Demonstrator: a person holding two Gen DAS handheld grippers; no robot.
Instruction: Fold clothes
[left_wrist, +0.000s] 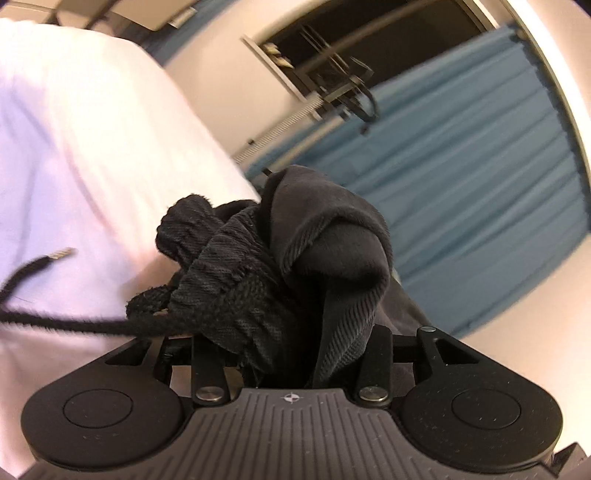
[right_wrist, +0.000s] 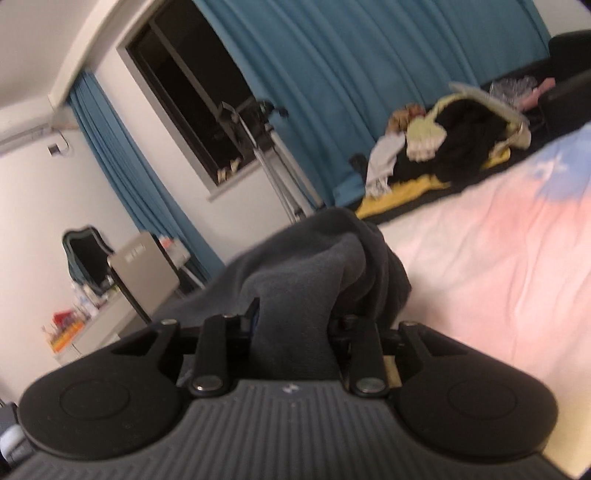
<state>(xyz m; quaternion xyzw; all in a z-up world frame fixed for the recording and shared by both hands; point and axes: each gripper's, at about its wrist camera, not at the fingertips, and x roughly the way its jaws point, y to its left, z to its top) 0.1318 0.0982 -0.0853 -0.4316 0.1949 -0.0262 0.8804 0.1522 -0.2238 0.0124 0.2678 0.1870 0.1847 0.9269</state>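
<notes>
Black ribbed cloth fills the left gripper (left_wrist: 284, 332): its jaws are clamped on a bunched waistband of the garment (left_wrist: 325, 236), which bulges up out of them and hides the fingertips. A black drawcord (left_wrist: 74, 325) with a metal tip trails off to the left from the bunch. Behind it lies a pale pink sheet (left_wrist: 92, 147), and beyond that a blue curtain (left_wrist: 480, 184) and a dark window (left_wrist: 332, 44) with a tripod before it.

On the other side, the right gripper (right_wrist: 295, 332) is likewise clamped on a thick fold of the same dark grey garment (right_wrist: 306, 266), which rises between the jaws and drapes over to the right; the fingertips are buried in it. The cloth is held up clear of the bed (right_wrist: 498, 258), whose sheet runs pink with a blue patch. Past the bed's far edge a heap of clothes (right_wrist: 443, 147) lies against the curtain (right_wrist: 351, 74). At left stand a tripod (right_wrist: 273, 166), a mirror (right_wrist: 85, 254) and a cluttered desk (right_wrist: 92, 332).
</notes>
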